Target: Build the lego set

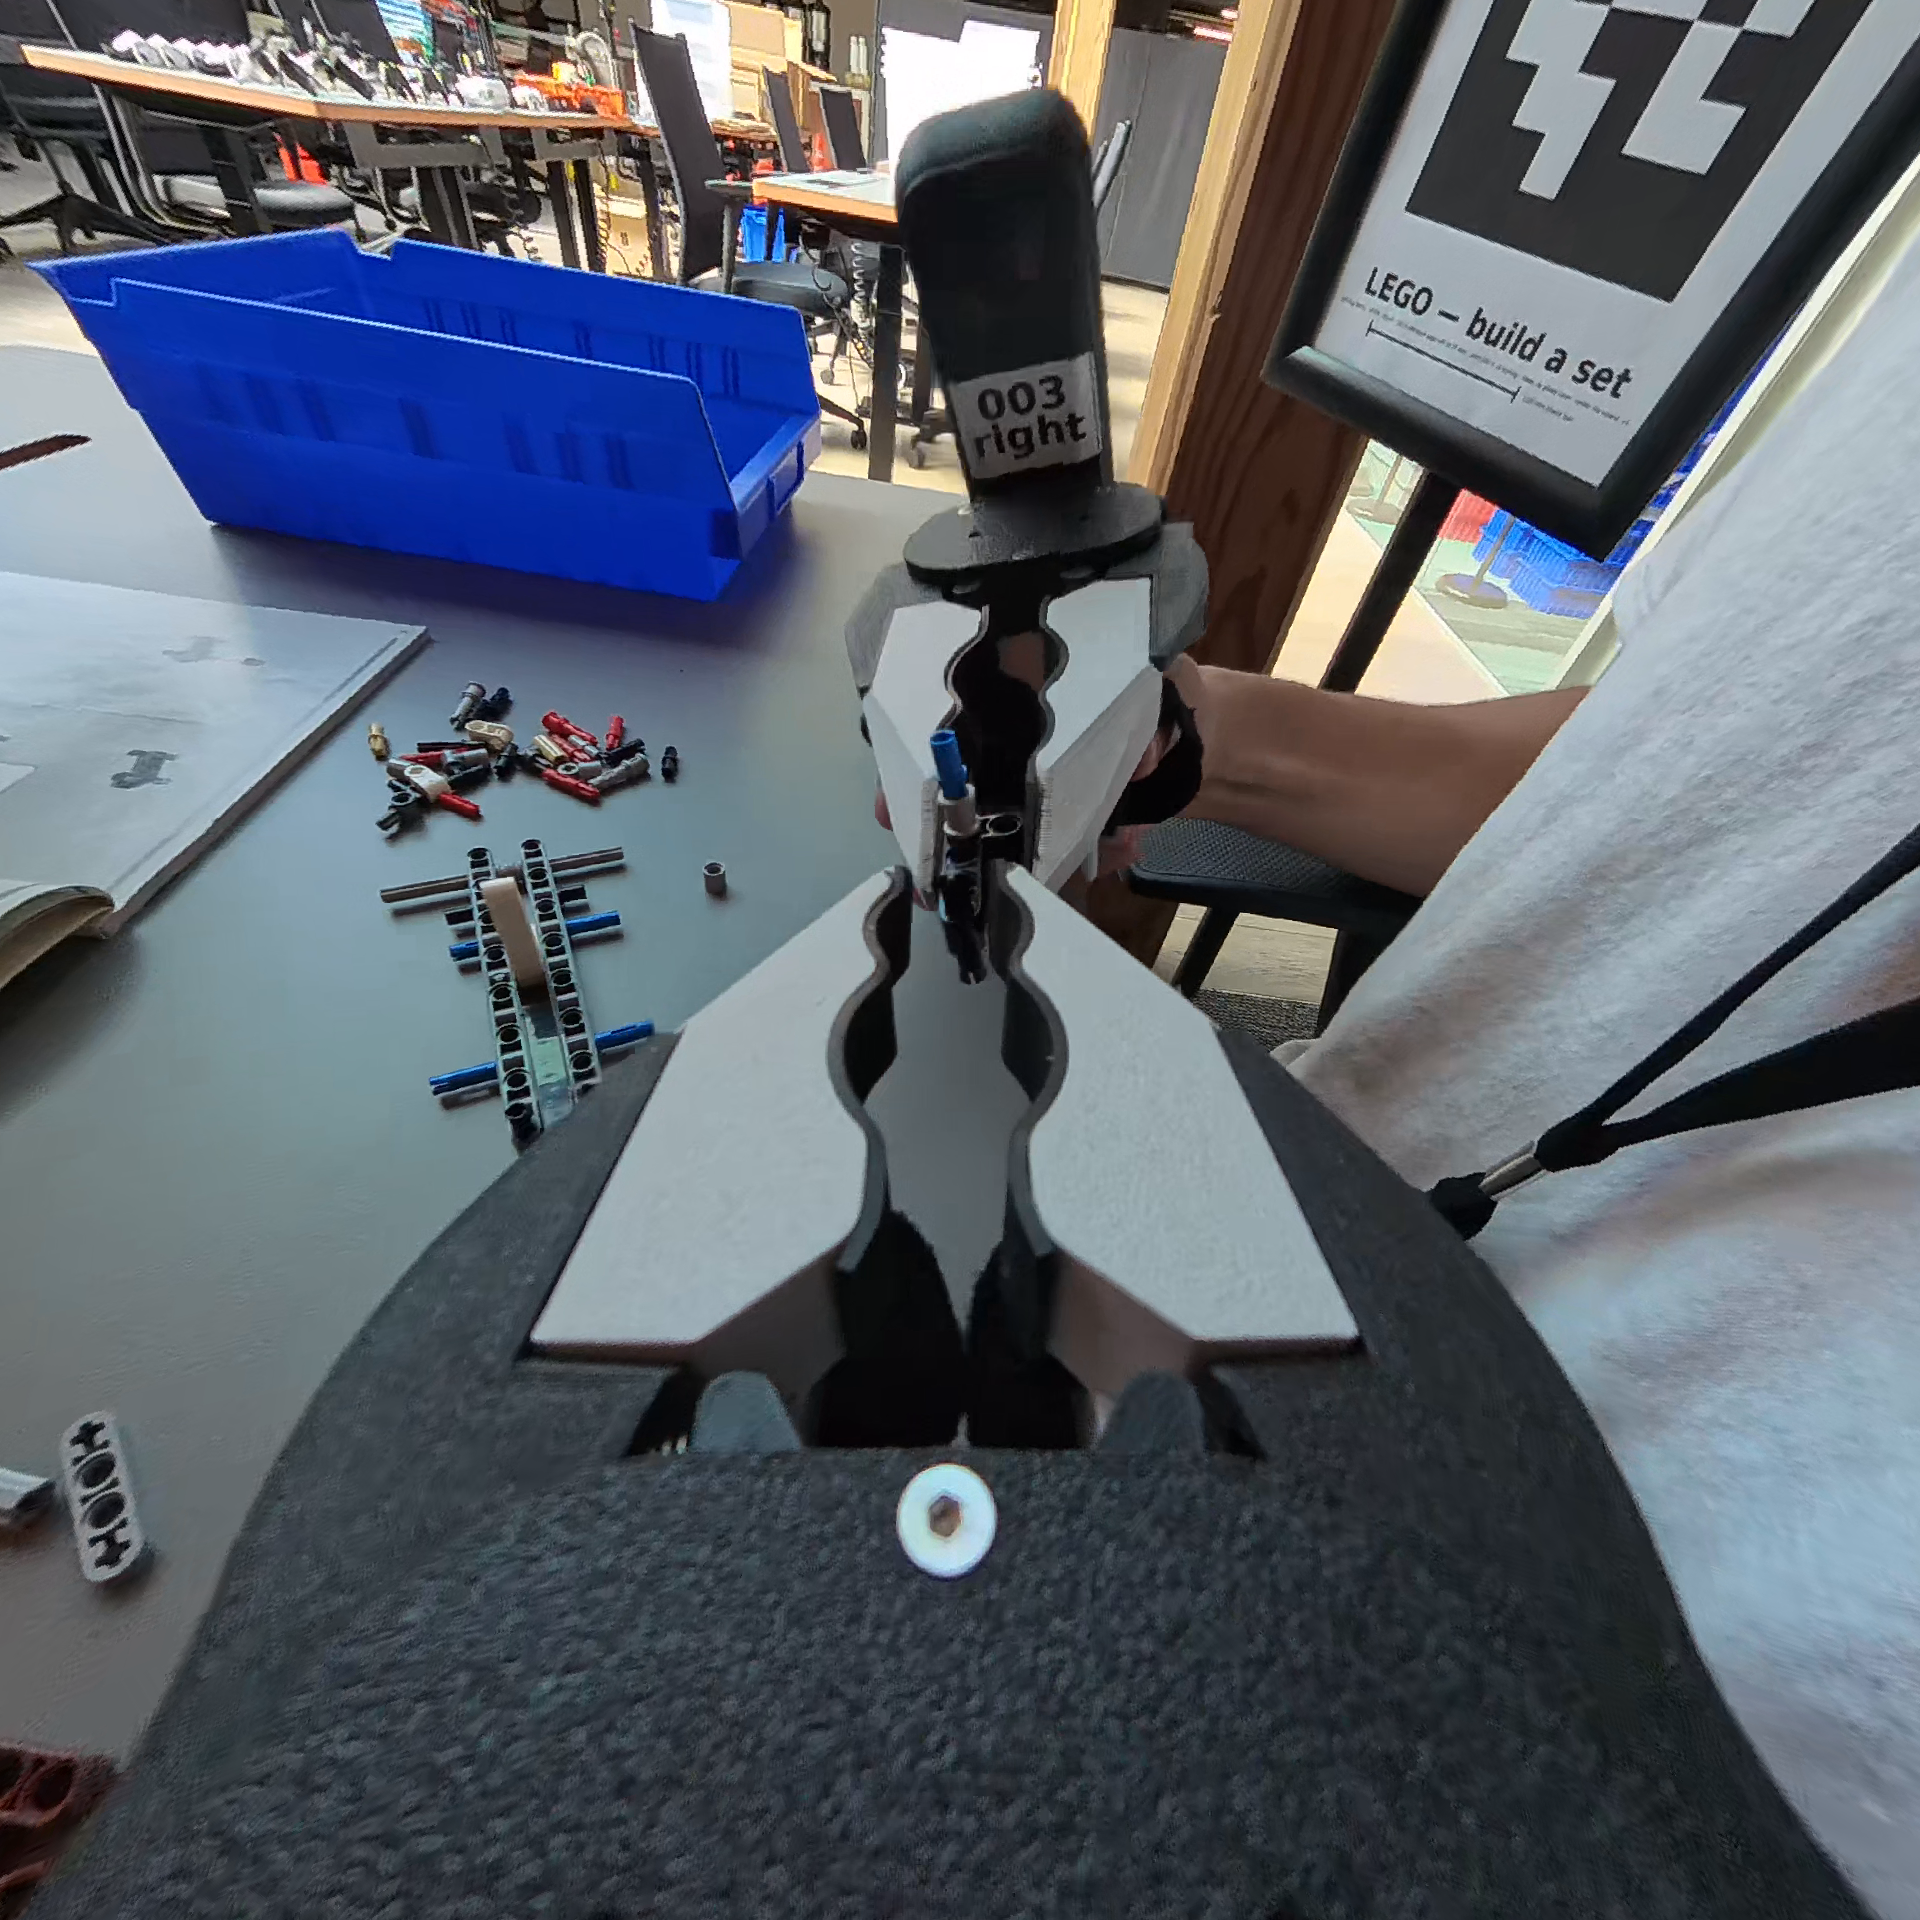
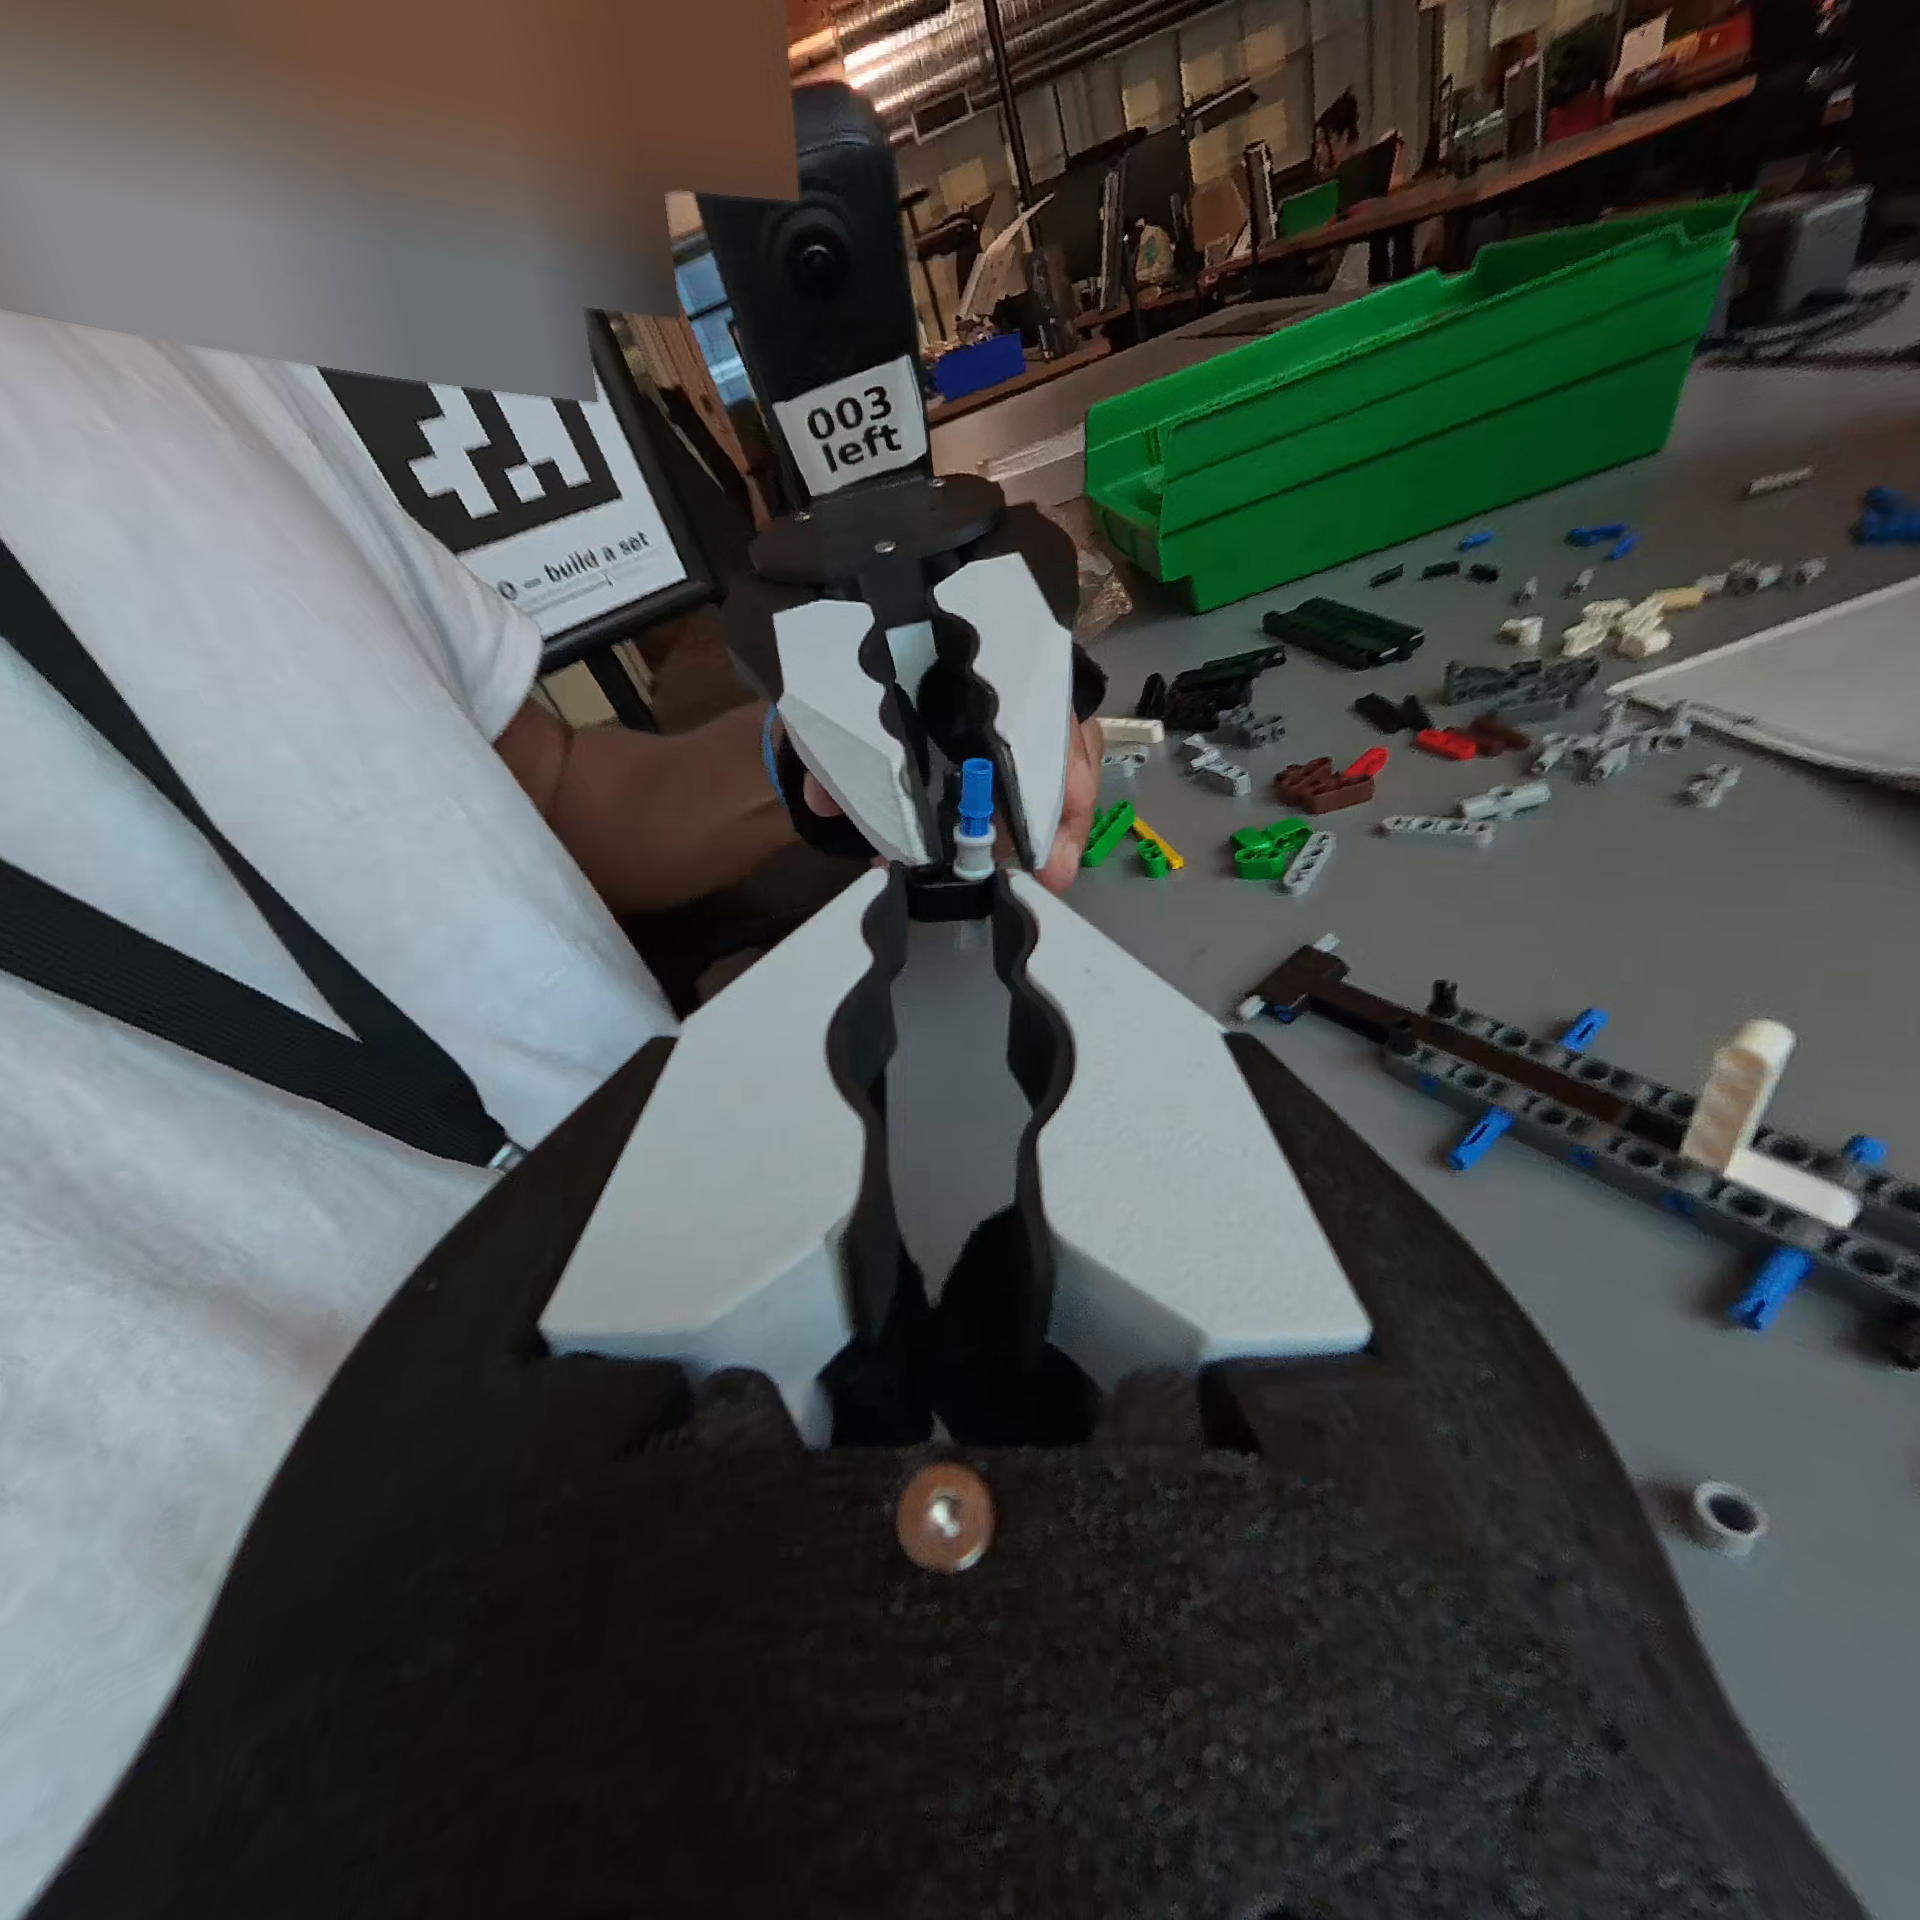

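Closest to the lens were the two white fingers of my left claw [image 1: 951, 894], held narrowly apart. A small black lego connector [image 1: 964, 925] sat in the gap between their tips. I could not tell whether the pads actually touched it.

My right claw [image 2: 948, 888] faced the left one tip to tip, above the counter's [image 1: 260, 1195] edge next to my body. It was pinched onto that same black connector. A short grey-and-blue pin [image 2: 975, 805] stood up out of the connector, between the left claw's fingers.

Further in on the dark grey counter lay the long grey lego beam frame [image 1: 530, 987], with blue pins sticking out of its sides and a cream L-shaped piece on top. A small grey bushing [image 1: 715, 878] sat just beside the frame. A scatter of red, black and tan pins [image 1: 520, 753] lay beyond it. The open instruction booklet [image 1: 156, 727] rested toward one edge. An open blue plastic bin [image 1: 447, 416] stood near the far edge. A green plastic bin [image 2: 1392, 416] stood on the other side, behind more loose pieces.
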`<action>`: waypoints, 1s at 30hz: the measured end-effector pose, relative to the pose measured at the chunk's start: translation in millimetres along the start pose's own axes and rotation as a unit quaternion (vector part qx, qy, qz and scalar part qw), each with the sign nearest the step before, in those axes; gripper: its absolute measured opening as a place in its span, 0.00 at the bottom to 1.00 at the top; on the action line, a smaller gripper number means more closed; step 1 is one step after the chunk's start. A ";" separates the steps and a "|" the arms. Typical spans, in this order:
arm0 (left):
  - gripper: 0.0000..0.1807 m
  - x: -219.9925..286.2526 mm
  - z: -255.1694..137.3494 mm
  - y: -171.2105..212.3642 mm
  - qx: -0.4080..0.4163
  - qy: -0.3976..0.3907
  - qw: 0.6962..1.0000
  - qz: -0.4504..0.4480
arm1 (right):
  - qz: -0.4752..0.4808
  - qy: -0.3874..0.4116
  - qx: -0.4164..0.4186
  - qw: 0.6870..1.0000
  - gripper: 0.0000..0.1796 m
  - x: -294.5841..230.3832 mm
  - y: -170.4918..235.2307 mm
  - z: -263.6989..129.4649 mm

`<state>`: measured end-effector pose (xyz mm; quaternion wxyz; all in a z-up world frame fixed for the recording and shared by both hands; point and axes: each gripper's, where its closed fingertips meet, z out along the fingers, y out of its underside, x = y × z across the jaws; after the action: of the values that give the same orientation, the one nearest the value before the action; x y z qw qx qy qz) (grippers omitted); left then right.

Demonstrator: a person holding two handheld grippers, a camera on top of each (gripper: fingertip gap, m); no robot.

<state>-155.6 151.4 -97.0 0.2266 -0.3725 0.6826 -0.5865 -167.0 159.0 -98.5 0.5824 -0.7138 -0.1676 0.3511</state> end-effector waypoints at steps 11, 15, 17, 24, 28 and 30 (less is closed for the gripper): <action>0.04 -15.6 -17.4 6.3 -0.043 -0.135 0.960 0.241 | 0.099 -0.014 -0.023 0.995 0.28 10.0 6.5 9.0; 0.03 -15.7 -23.8 3.2 -0.045 -0.187 0.911 0.364 | 0.222 -0.068 -0.015 0.973 0.35 11.8 1.8 9.2; 0.03 -19.2 -23.5 8.3 -0.062 -0.212 0.884 0.412 | 0.243 -0.092 -0.001 0.966 0.33 8.7 -3.3 12.6; 0.03 -18.9 -20.9 17.5 -0.064 -0.221 0.875 0.426 | 0.203 -0.061 -0.022 0.977 0.20 10.2 5.3 20.5; 0.04 -19.8 -20.3 18.9 -0.060 -0.224 0.867 0.441 | 0.202 -0.054 -0.025 0.978 0.19 10.9 6.7 20.5; 0.04 -20.5 -19.8 19.1 -0.060 -0.226 0.866 0.442 | 0.199 -0.048 -0.025 0.979 0.19 11.8 7.2 20.4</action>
<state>-162.3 180.4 -114.0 0.5872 -0.1674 0.7399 -0.2823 -174.1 179.2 -110.5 0.4742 -0.7293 -0.0587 0.4897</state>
